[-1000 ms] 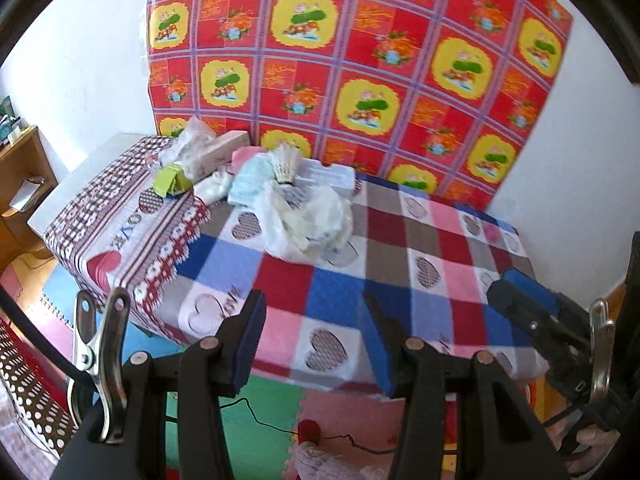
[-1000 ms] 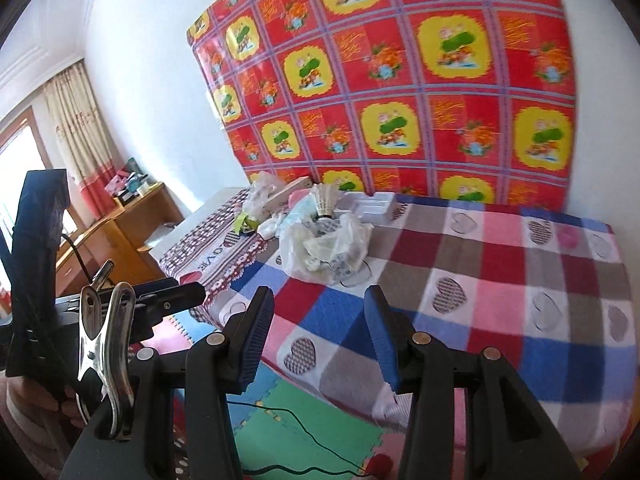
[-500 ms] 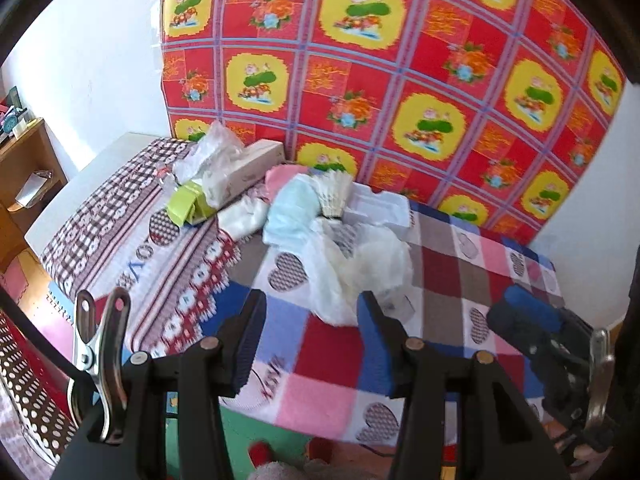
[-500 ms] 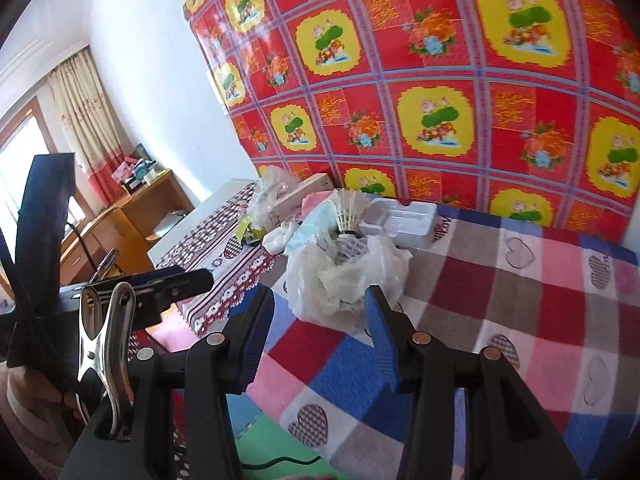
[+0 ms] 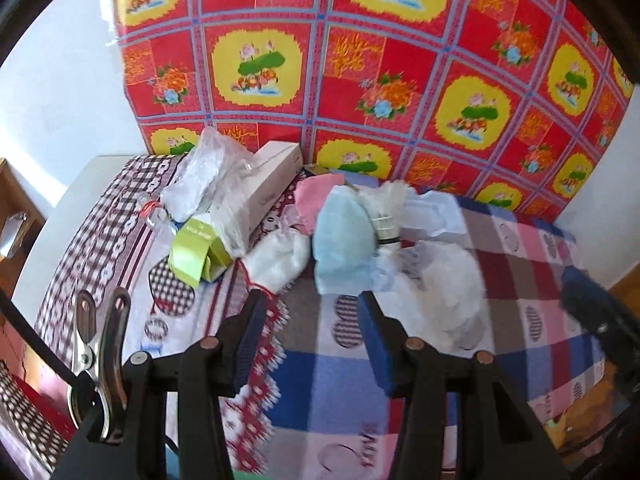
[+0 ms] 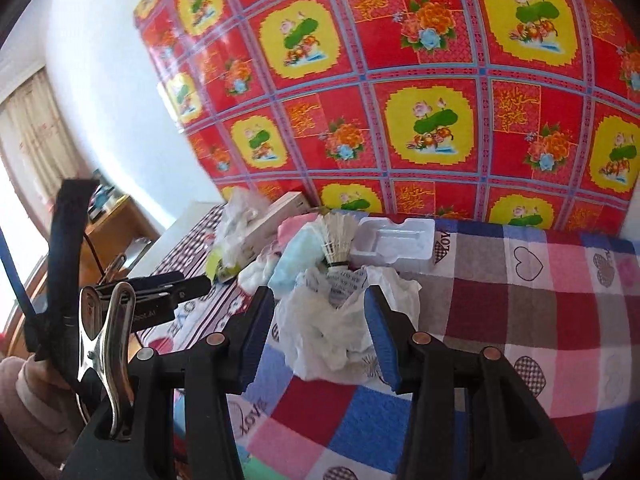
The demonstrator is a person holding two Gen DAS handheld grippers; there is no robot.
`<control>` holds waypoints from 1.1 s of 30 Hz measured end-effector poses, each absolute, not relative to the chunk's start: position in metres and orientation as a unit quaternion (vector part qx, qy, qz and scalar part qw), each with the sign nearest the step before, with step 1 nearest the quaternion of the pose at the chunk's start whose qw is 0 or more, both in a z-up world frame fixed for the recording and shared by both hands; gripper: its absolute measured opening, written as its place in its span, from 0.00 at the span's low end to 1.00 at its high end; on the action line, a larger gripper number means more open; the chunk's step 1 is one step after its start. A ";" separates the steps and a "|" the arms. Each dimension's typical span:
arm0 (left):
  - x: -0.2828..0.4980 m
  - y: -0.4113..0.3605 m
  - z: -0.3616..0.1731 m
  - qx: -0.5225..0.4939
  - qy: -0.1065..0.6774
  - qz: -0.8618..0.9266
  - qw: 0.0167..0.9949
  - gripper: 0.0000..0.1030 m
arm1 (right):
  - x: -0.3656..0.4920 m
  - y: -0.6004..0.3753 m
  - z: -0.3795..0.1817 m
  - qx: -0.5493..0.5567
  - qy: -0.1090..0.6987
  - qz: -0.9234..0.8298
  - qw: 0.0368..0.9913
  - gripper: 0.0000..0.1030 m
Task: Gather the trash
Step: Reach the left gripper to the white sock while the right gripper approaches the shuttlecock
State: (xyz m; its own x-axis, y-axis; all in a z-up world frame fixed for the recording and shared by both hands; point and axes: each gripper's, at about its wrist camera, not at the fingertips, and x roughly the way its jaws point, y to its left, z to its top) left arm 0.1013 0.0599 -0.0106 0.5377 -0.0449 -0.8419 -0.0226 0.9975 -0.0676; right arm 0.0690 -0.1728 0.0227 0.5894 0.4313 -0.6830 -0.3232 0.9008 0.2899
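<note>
Checked blanket (image 6: pixel 560 288) bears a shuttlecock (image 6: pixel 338 242) upright, feathers up.

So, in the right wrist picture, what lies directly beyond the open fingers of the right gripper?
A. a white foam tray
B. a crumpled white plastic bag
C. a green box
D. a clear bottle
B: the crumpled white plastic bag sits framed between the fingers of the right gripper, which are apart and not pressing on it, on the checked blanket.
</note>
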 end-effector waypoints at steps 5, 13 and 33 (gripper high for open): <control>0.128 0.074 -0.028 -0.011 0.497 -0.027 0.868 0.48 | 0.073 -0.162 0.020 0.086 0.401 0.178 0.895 0.47; 0.161 0.078 -0.053 0.018 0.522 -0.067 0.850 0.48 | 0.072 -0.152 0.014 0.085 0.413 0.136 0.897 0.47; 0.204 0.085 -0.115 0.034 0.569 -0.089 0.817 0.51 | 0.074 -0.146 0.000 0.092 0.434 0.092 0.892 0.47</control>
